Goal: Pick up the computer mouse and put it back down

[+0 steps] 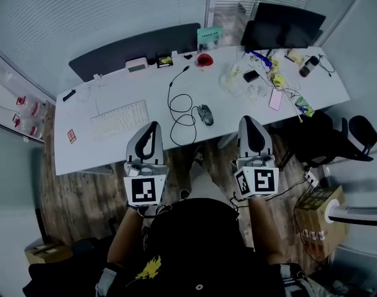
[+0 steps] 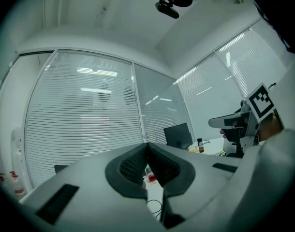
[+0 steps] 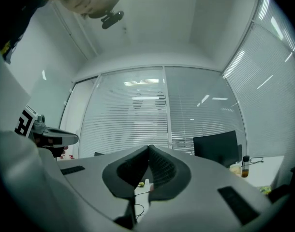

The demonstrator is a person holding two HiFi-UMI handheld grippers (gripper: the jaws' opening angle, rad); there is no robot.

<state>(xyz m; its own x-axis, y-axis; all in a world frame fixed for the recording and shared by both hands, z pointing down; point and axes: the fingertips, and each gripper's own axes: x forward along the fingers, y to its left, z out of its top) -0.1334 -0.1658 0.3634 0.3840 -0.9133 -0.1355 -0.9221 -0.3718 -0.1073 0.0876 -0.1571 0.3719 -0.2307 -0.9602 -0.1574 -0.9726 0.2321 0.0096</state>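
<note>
Left tool [image 1: 154, 126], right tool [image 1: 249, 120]: jaws together, empty; mouse [image 1: 205, 114] beside looped cable [image 1: 170, 89]; perhaps red cup [image 1: 204, 60] beyond.

Desk [image 1: 83, 142], head view. A bare strip runs right of the mouse [image 1: 205, 114] up to the pink phone [image 1: 275, 99] and plastic bags [image 1: 243, 82]. Looped cable [image 1: 180, 111] lies just left of the mouse, with the keyboard [image 1: 119, 119] beyond it. The near edge in front of the mouse is open.

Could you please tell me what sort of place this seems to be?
Most likely an office: a long white desk carries a keyboard, a wired mouse and a dark monitor, with blind-covered glass walls behind.
</note>
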